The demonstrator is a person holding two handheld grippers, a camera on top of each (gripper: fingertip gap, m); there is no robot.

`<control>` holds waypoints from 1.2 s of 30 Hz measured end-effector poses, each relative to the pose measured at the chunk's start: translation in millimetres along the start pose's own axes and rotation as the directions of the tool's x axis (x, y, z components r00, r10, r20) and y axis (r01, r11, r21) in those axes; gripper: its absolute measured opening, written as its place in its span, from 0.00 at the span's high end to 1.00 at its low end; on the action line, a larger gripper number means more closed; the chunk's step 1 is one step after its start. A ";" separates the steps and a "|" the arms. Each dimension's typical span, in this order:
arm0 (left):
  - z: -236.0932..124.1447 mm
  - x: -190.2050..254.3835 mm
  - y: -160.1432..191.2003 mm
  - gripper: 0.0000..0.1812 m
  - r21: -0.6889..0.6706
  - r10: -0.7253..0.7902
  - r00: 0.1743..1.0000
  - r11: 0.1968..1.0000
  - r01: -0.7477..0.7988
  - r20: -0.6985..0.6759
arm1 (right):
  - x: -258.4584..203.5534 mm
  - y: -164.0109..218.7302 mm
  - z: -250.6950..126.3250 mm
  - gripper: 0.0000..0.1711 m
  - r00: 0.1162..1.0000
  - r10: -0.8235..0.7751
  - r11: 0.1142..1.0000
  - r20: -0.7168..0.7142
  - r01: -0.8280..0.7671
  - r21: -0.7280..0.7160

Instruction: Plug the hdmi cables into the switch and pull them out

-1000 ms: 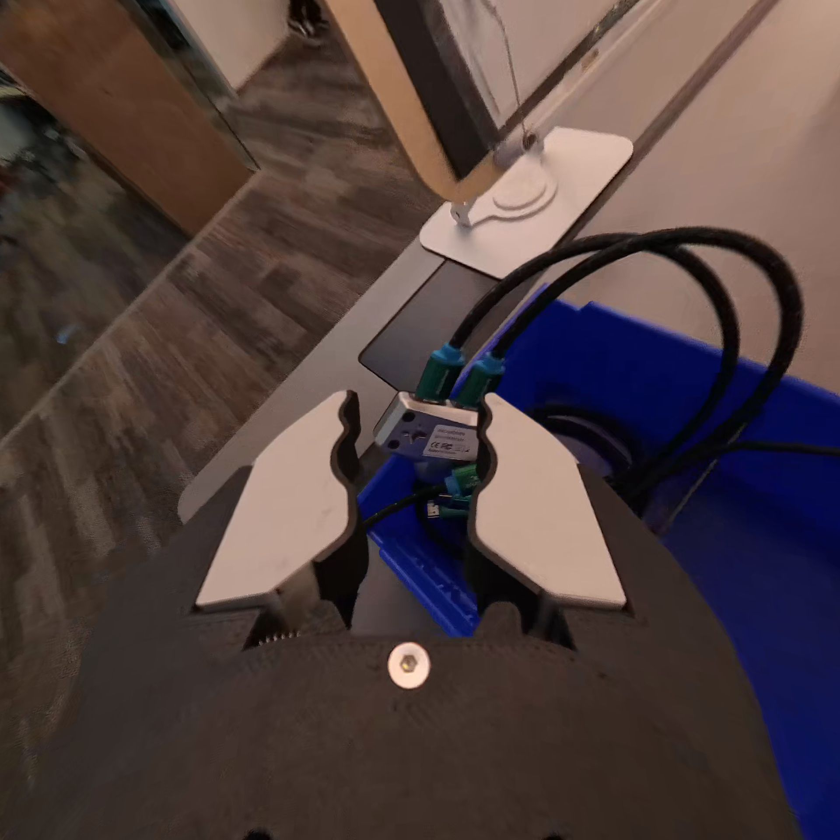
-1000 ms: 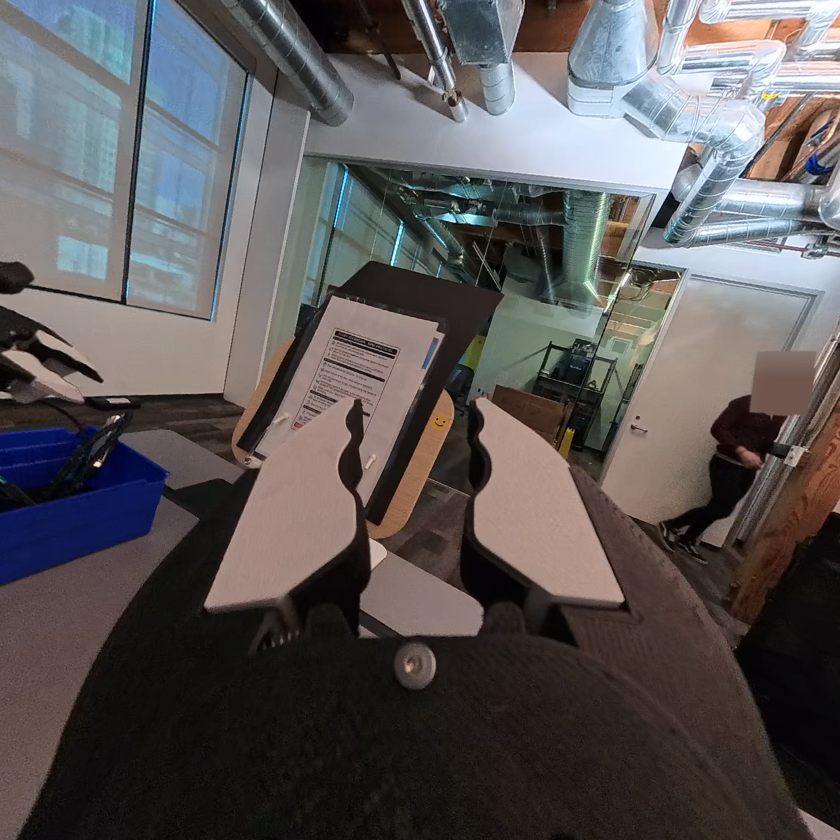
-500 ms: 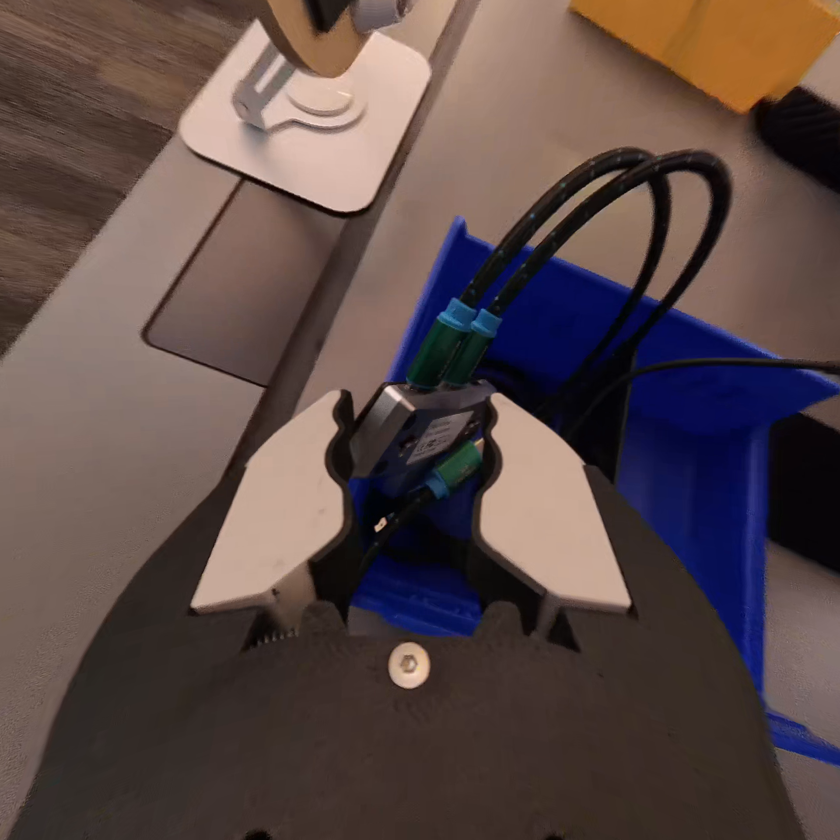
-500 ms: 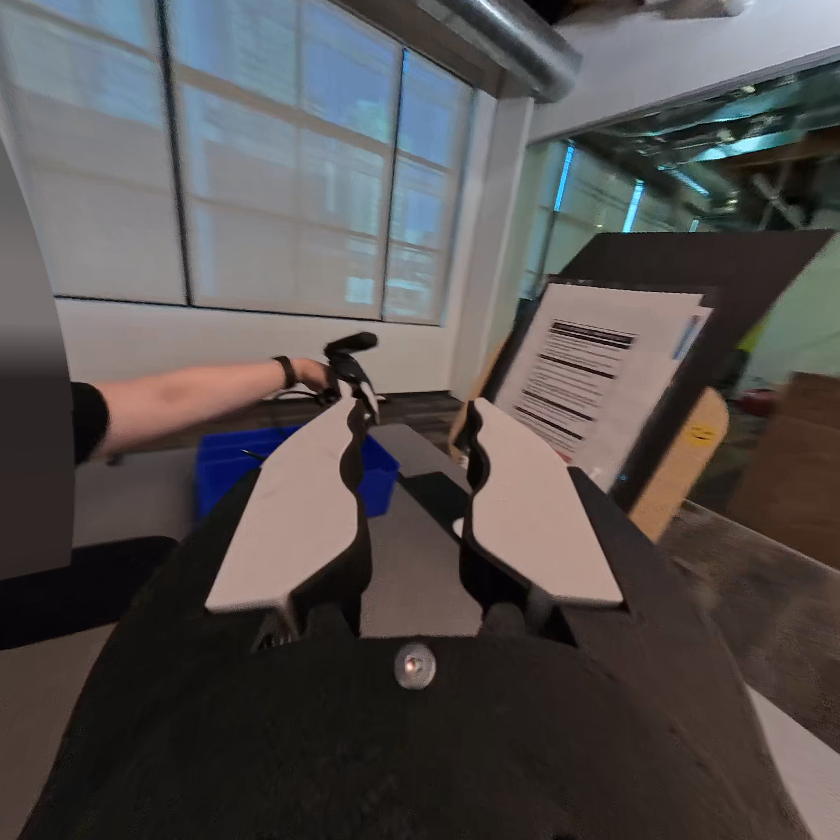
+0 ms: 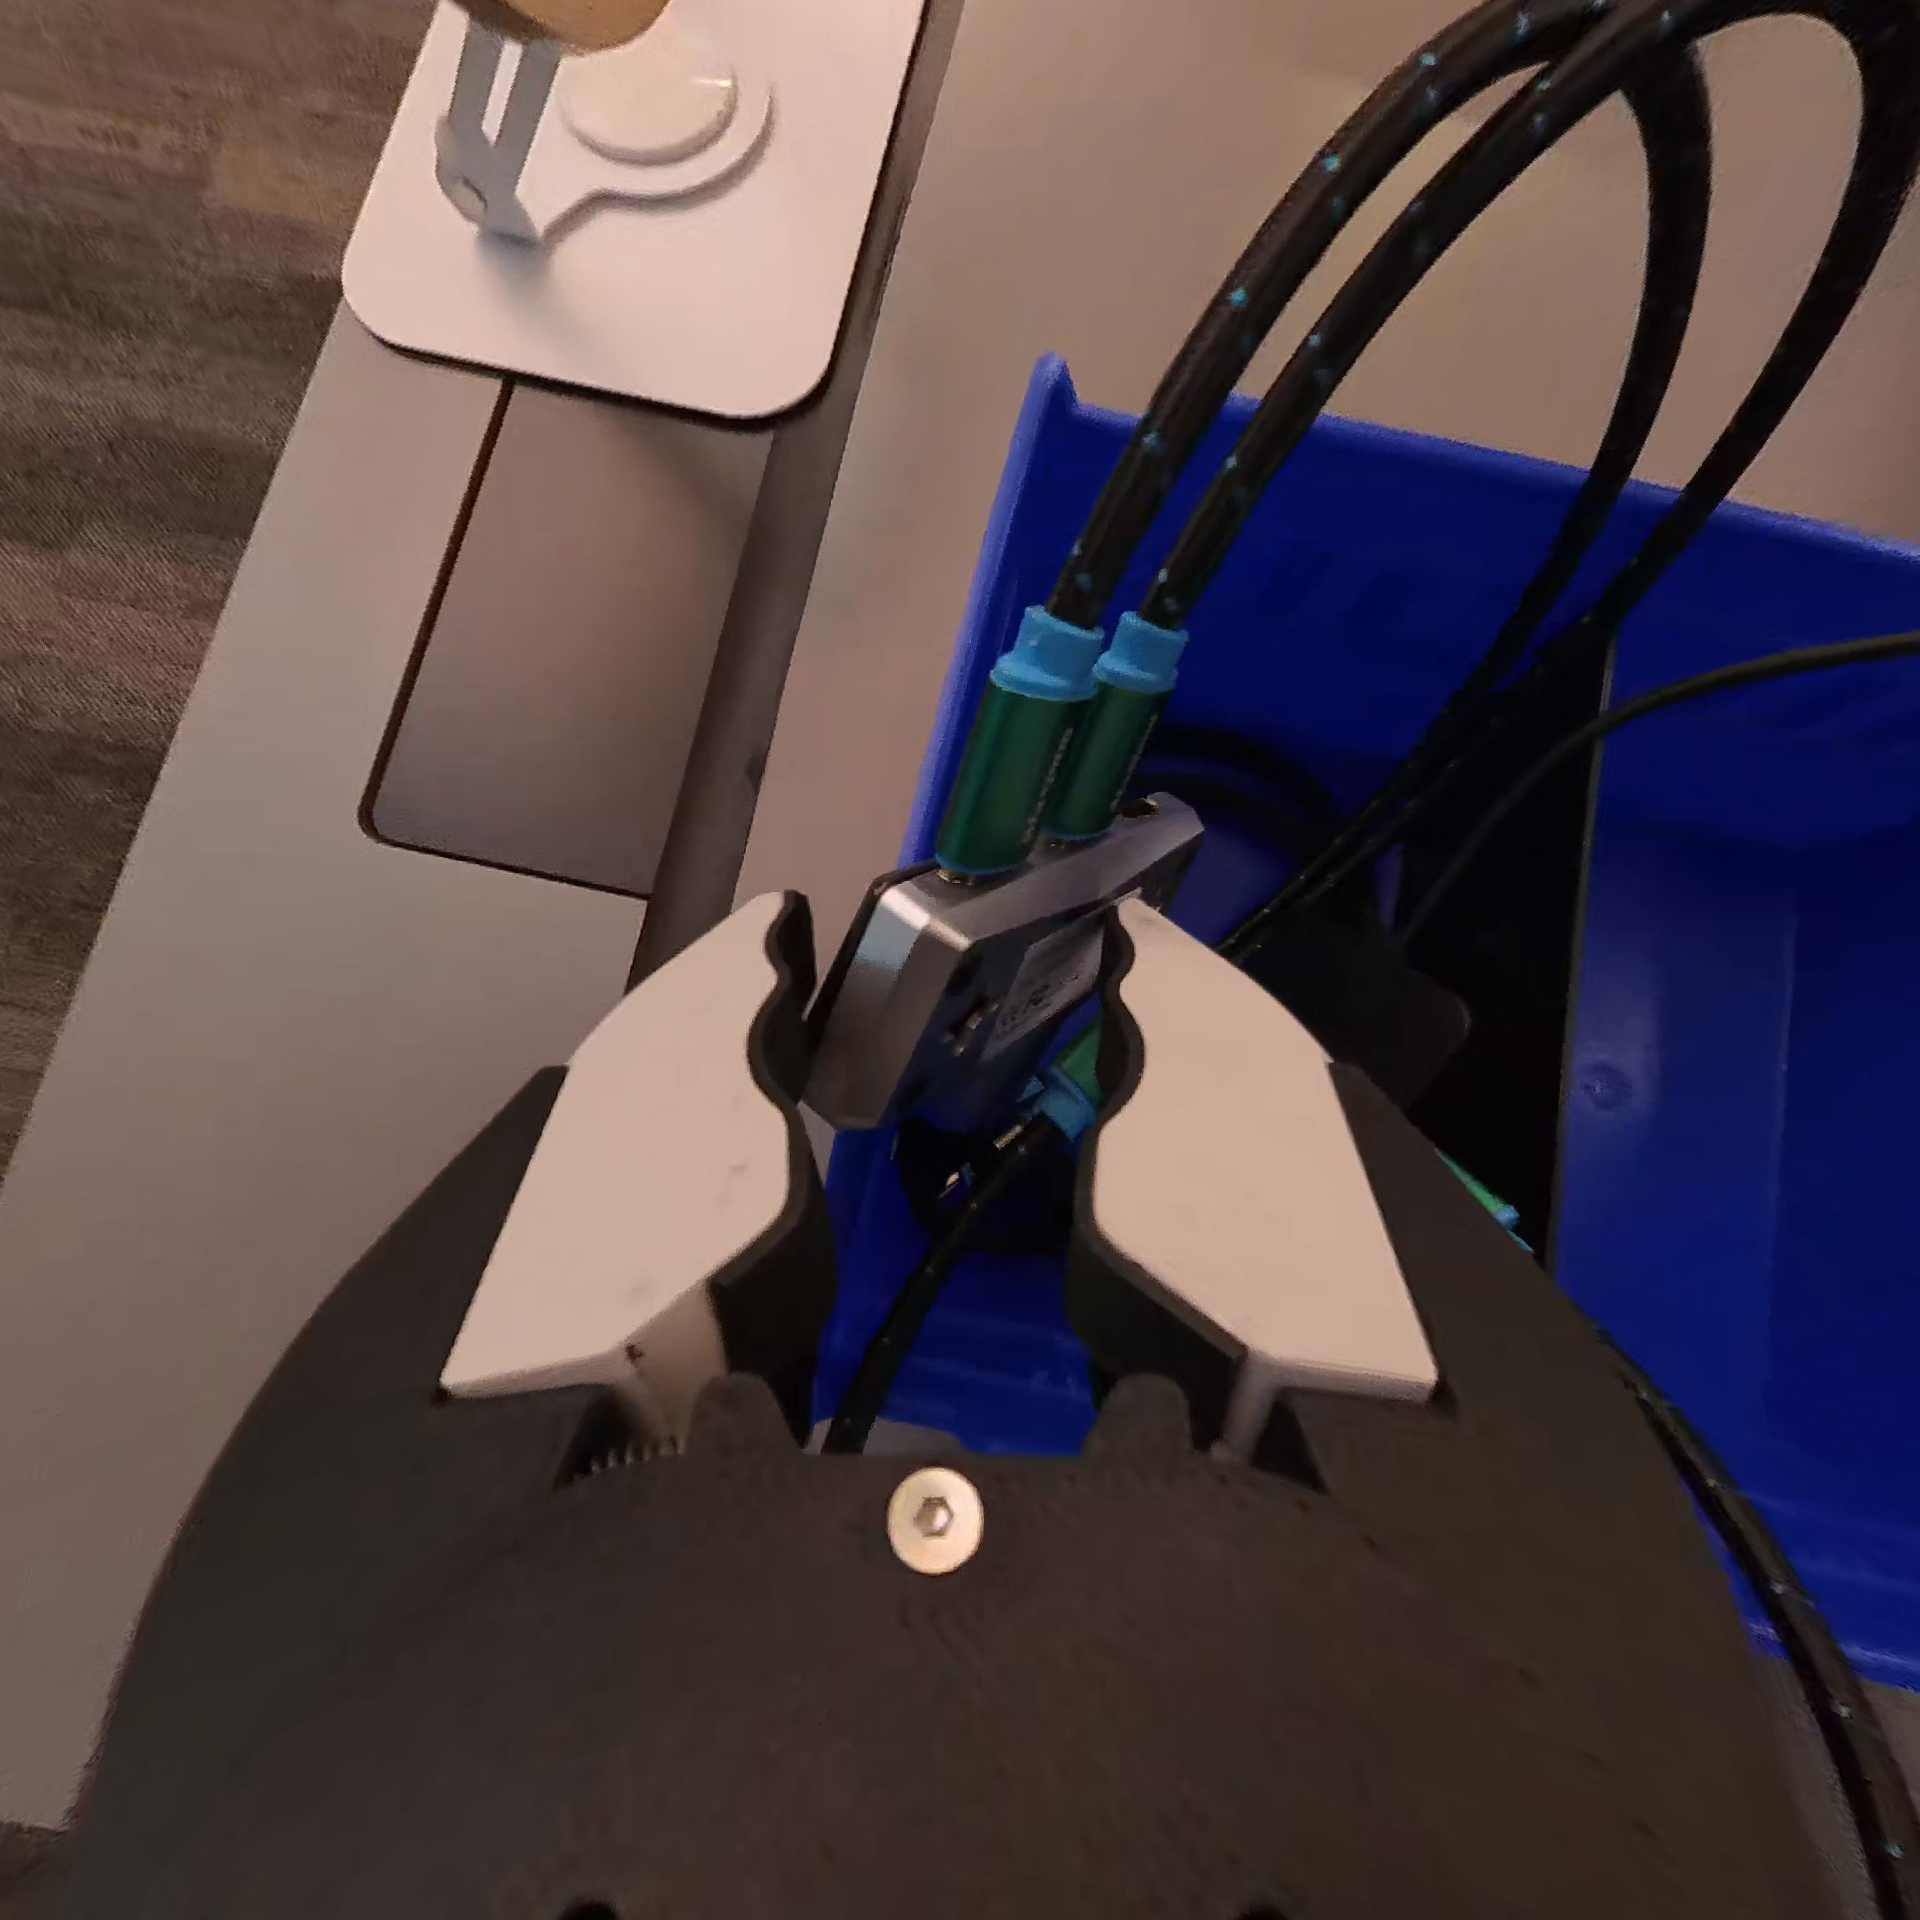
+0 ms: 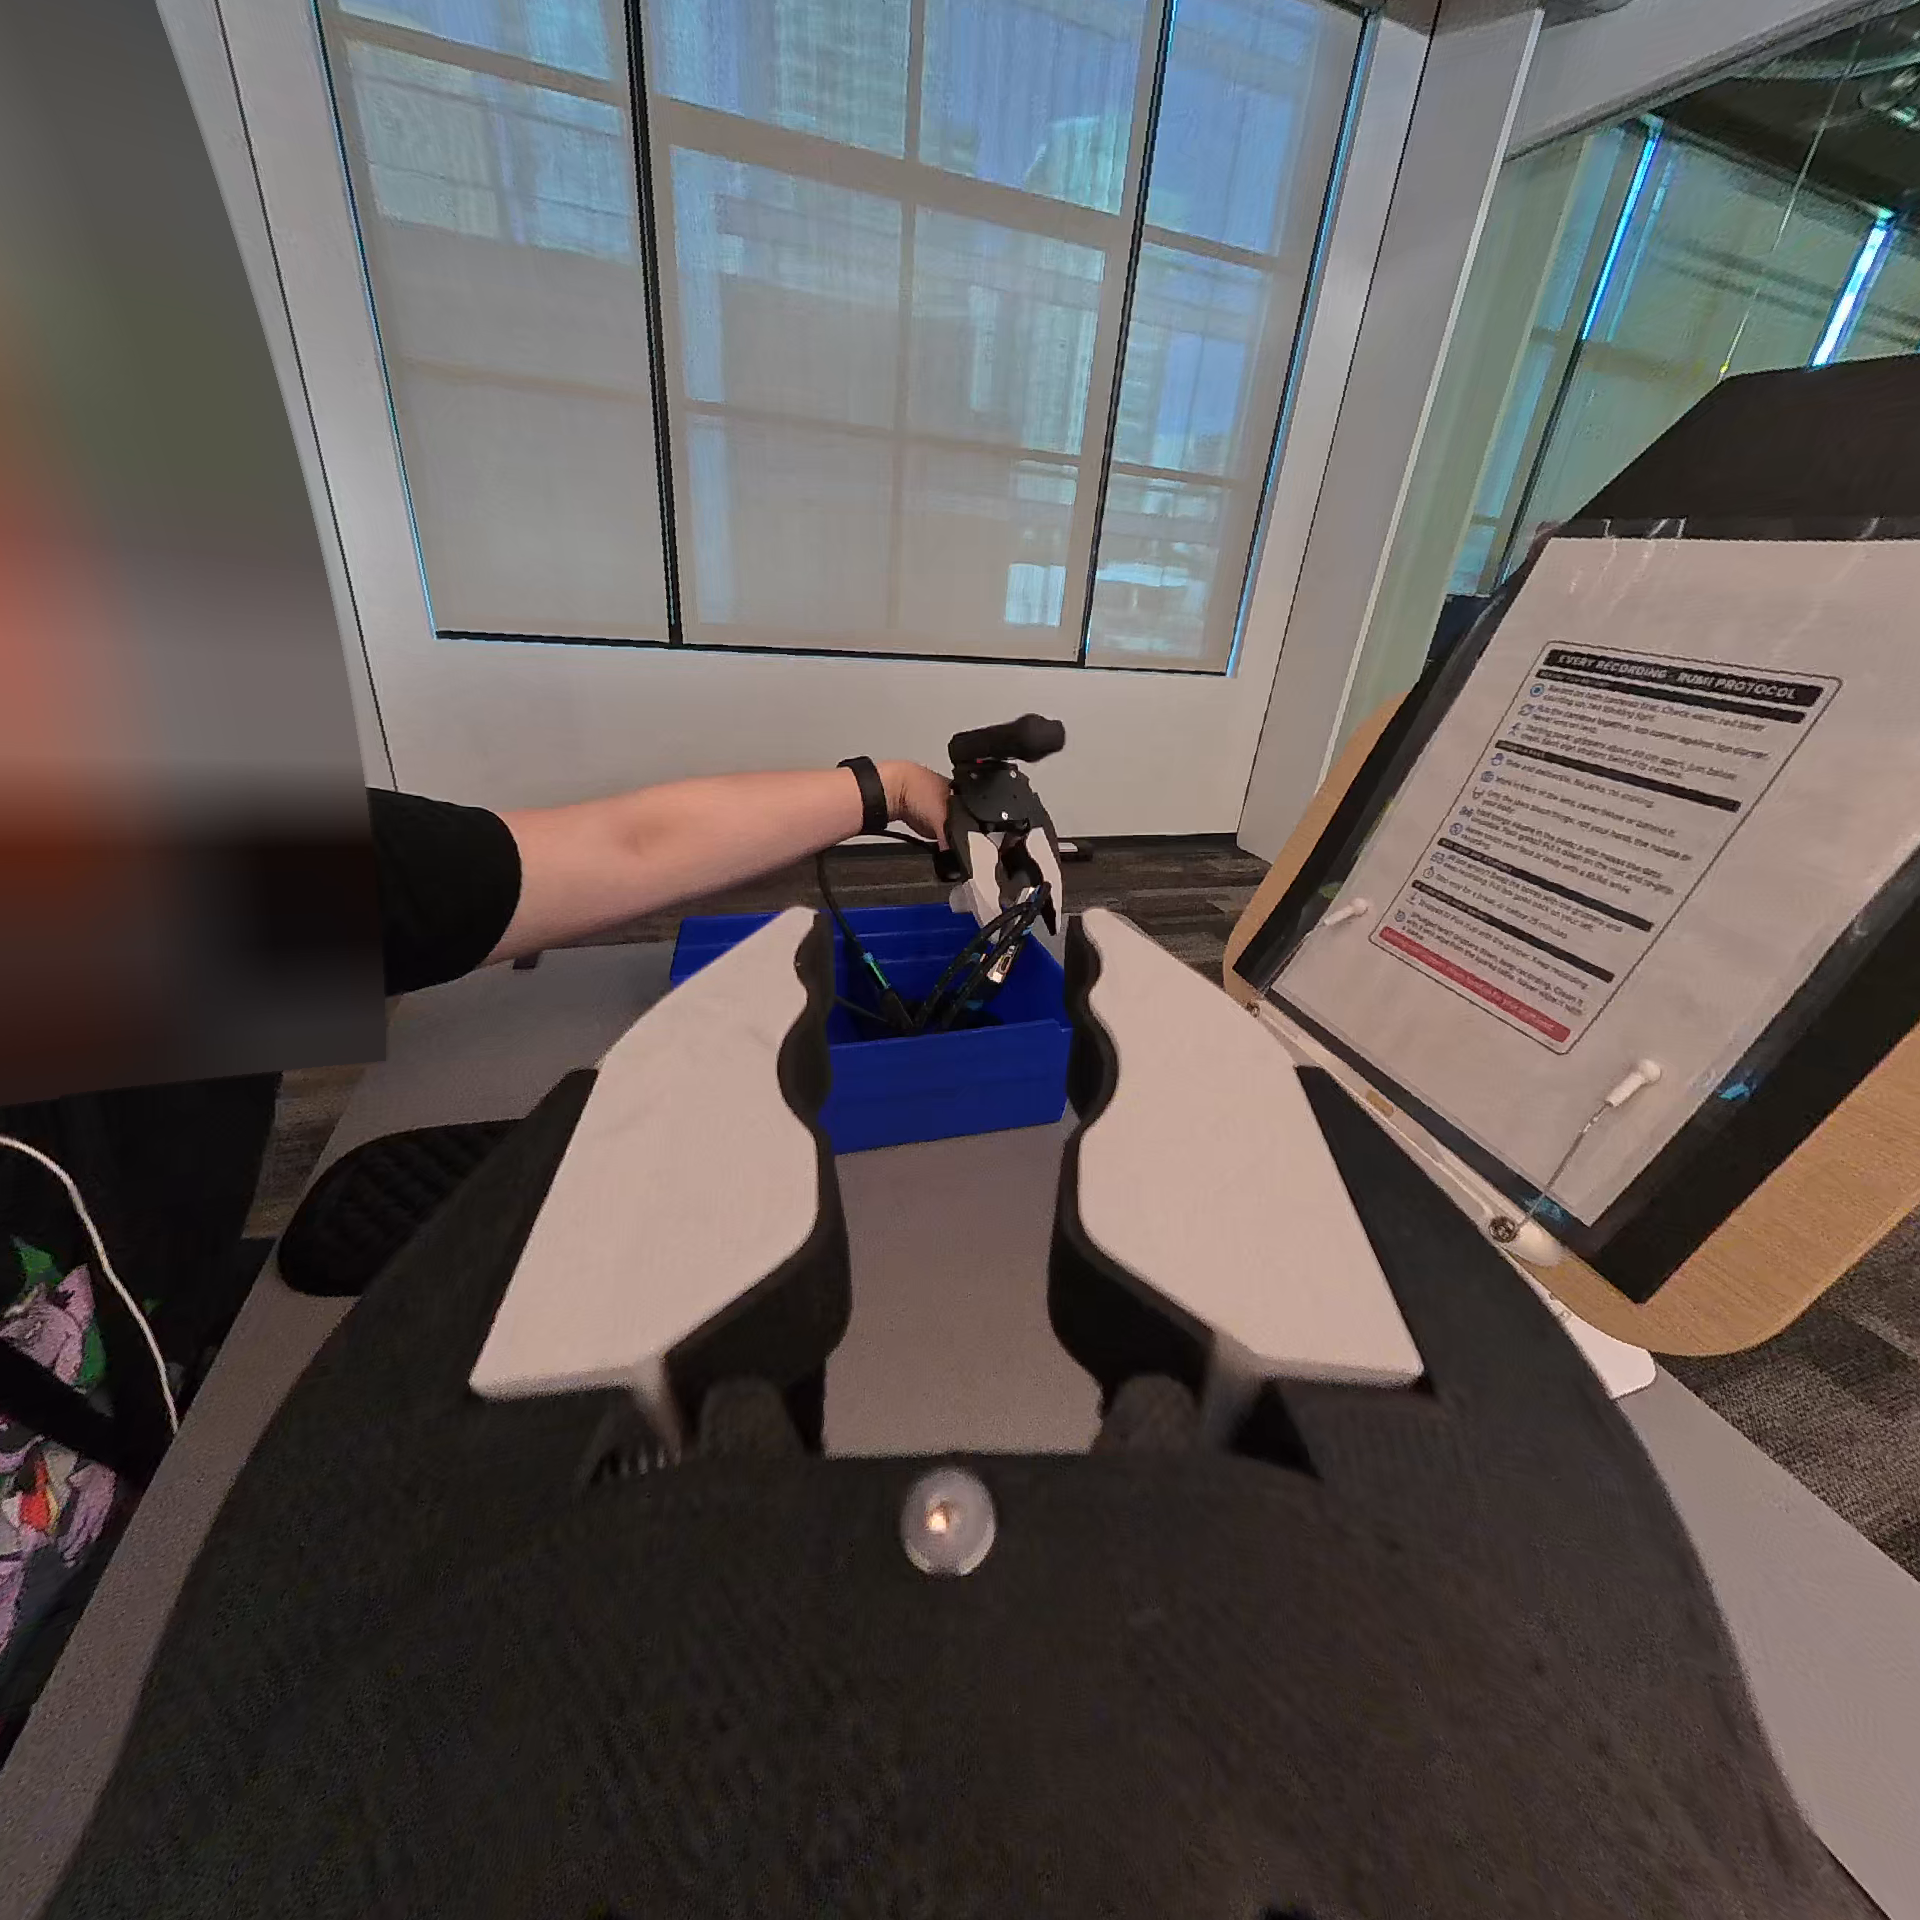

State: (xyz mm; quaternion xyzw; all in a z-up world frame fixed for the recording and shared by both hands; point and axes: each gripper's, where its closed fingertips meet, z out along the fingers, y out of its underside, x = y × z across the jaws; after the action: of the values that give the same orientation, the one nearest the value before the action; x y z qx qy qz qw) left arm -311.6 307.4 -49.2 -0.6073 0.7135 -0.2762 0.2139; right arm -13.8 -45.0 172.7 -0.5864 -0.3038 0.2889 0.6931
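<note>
Above the deep blue plastic bin (image 5: 1756, 831), the left gripper (image 5: 956, 997) clamps a small grey metal hdmi switch (image 5: 966, 997), tilted, between its pale flat fingers (image 5: 665, 1164). Two black braided hdmi cables (image 5: 1226, 436) with green metallic plugs (image 5: 1023, 774) sit side by side in the switch's upper edge and arc back down into the bin. Well back over the grey tabletop (image 6: 935, 1288), the right gripper (image 6: 945, 987) hangs parted and empty.
</note>
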 end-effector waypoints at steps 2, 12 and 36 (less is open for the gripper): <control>-4.2 4.2 -3.3 0.75 0.030 0.002 1.000 1.000 -0.001 -0.022 | -0.1 1.3 -0.9 0.75 1.000 0.008 1.000 0.011 -0.008 -0.003; -59.3 48.5 -13.3 0.85 -0.022 0.032 0.998 0.999 -0.033 -0.054 | 7.6 11.3 0.6 0.75 0.996 0.083 0.996 0.014 -0.082 -0.024; -128.9 75.4 -140.4 0.89 0.070 0.150 0.924 0.980 -0.186 0.352 | 0.4 -0.5 -9.5 0.76 0.995 0.102 0.994 -0.007 -0.101 0.039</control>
State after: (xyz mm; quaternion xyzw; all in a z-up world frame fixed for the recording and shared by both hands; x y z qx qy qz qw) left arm -302.0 235.0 142.3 -0.5709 0.6994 -0.1823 0.3895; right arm -6.3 -50.9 172.0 -0.5888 -0.2649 0.3270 0.6901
